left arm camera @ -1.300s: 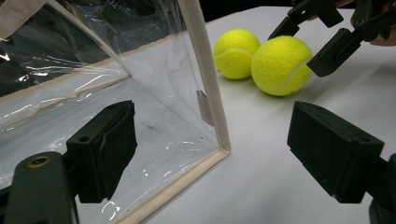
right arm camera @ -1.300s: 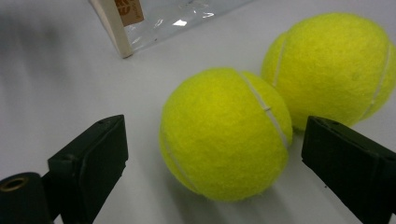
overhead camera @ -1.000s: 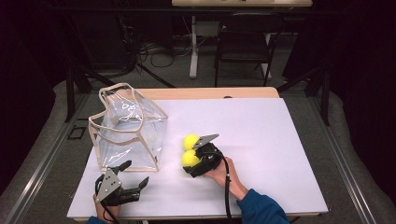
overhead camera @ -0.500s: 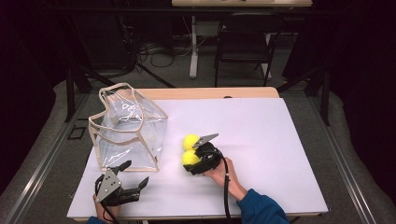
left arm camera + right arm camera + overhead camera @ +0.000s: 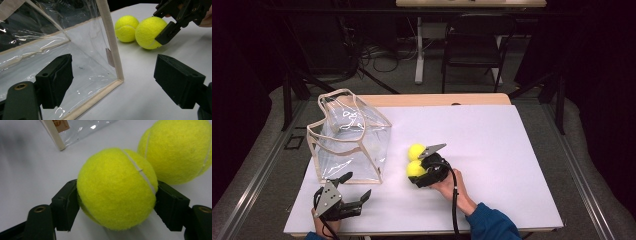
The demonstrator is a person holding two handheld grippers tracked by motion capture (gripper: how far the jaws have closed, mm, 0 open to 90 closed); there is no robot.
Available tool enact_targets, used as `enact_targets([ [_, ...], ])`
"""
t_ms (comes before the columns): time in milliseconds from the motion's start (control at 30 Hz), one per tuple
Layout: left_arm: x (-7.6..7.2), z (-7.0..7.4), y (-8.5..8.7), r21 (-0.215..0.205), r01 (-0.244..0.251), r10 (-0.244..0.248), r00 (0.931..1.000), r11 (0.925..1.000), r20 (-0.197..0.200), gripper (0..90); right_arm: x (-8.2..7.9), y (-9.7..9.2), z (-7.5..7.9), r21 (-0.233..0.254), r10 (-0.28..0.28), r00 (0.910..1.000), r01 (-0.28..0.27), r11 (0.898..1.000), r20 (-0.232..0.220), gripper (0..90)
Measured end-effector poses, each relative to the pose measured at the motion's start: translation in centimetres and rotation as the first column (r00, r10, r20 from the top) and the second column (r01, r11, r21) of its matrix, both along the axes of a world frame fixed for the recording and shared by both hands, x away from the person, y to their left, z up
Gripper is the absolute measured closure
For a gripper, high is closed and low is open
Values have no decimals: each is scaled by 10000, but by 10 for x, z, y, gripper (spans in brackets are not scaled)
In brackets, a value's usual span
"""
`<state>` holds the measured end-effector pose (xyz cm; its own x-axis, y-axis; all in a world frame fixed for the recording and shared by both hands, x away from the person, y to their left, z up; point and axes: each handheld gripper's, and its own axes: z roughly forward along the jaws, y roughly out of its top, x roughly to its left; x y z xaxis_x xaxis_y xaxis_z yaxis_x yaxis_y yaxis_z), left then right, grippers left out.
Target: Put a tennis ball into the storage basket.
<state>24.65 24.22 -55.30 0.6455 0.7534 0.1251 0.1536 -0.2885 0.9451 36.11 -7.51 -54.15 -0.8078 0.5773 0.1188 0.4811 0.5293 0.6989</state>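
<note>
Two fuzzy yellow balls, touching, mid-table right of one clear bag (image 5: 349,140). Near ball (image 5: 116,188) clamped in right gripper (image 5: 424,172); far ball (image 5: 415,150) loose. Left gripper (image 5: 347,200) spread wide, empty.

Two yellow tennis balls (image 5: 415,160) with white seams, a clear bag (image 5: 349,142) trimmed beige, black tools on a white table (image 5: 512,150).
</note>
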Motion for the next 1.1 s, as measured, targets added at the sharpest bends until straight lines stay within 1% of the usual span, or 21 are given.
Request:
enact_targets([
  [500,0,0,0,3,-1,1,10000,10000,4,158,-5,-2,7,-92,66,9998,-64,9999,191,267],
  [1100,0,0,0,-6,-28,28,10000,10000,33,158,-9,-5,22,-22,168,9984,-167,9999,531,267],
])
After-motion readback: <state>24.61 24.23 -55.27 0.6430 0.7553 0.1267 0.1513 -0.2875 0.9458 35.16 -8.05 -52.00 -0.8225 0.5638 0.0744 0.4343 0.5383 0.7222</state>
